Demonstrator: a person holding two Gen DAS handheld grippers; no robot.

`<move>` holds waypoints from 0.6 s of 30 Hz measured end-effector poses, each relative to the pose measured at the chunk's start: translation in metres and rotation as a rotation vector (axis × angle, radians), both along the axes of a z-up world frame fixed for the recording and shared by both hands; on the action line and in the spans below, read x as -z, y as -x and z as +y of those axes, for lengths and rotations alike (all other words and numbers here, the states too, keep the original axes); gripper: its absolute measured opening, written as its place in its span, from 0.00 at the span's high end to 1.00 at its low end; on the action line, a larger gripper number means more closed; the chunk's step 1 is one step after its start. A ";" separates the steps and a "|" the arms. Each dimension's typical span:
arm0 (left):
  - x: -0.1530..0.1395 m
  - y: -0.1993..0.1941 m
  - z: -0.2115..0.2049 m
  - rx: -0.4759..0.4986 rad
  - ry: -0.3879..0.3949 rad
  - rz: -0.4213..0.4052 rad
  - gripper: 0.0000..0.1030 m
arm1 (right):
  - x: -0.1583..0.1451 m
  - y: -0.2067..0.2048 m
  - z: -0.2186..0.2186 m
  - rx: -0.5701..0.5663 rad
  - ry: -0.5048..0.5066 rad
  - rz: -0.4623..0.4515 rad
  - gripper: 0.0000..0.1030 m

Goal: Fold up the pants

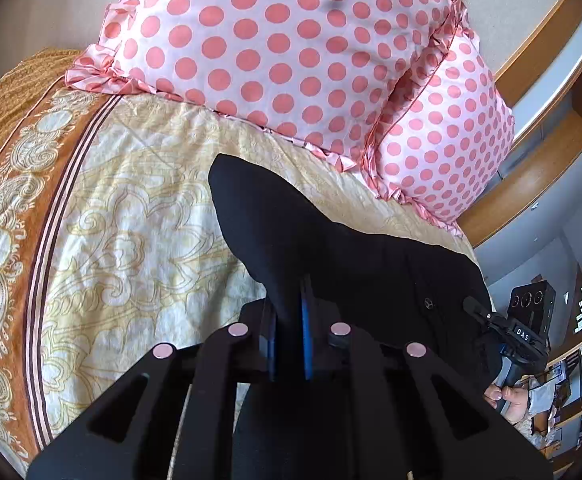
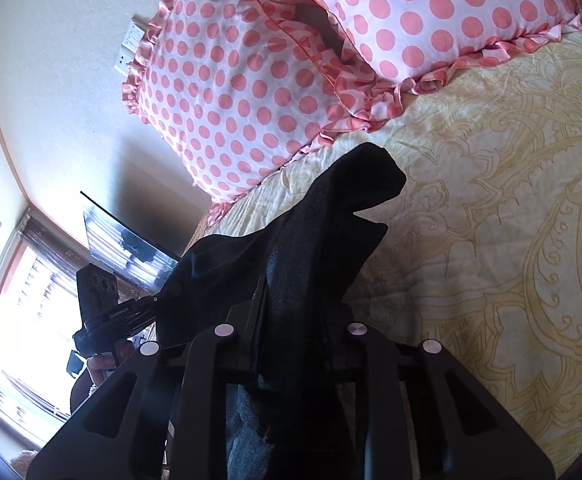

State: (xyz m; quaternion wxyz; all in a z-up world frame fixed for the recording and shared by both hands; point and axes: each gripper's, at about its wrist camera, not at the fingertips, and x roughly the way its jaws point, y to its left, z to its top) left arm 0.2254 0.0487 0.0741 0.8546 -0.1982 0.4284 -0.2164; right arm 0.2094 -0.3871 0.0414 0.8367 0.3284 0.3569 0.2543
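The black pants (image 1: 371, 264) hang stretched between my two grippers, held above the bed. My left gripper (image 1: 289, 304) is shut on one end of the cloth, which pokes up past its blue-padded fingers (image 1: 306, 320). My right gripper (image 2: 291, 300) is shut on the other end of the pants (image 2: 331, 232), and the fabric hides its fingertips. Each gripper shows in the other's view: the right one at the right edge (image 1: 519, 332), the left one at the left (image 2: 107, 312).
A cream and yellow paisley bedspread (image 1: 139, 216) with an orange border covers the bed below. Two pink polka-dot pillows (image 1: 283, 48) lie at the head of the bed (image 2: 251, 72). A wooden shelf unit (image 1: 551, 128) and a window (image 2: 15, 312) lie beyond the bed.
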 end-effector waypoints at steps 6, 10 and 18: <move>-0.013 -0.031 -0.004 -0.025 -0.026 -0.036 0.92 | -0.010 -0.039 0.004 0.024 0.005 -0.020 0.80; -0.005 -0.064 -0.004 -0.063 -0.066 -0.030 0.92 | 0.002 -0.068 0.004 0.064 0.045 0.014 0.80; 0.039 -0.081 0.005 -0.119 -0.137 0.084 0.63 | 0.026 -0.071 0.008 0.123 0.258 0.133 0.53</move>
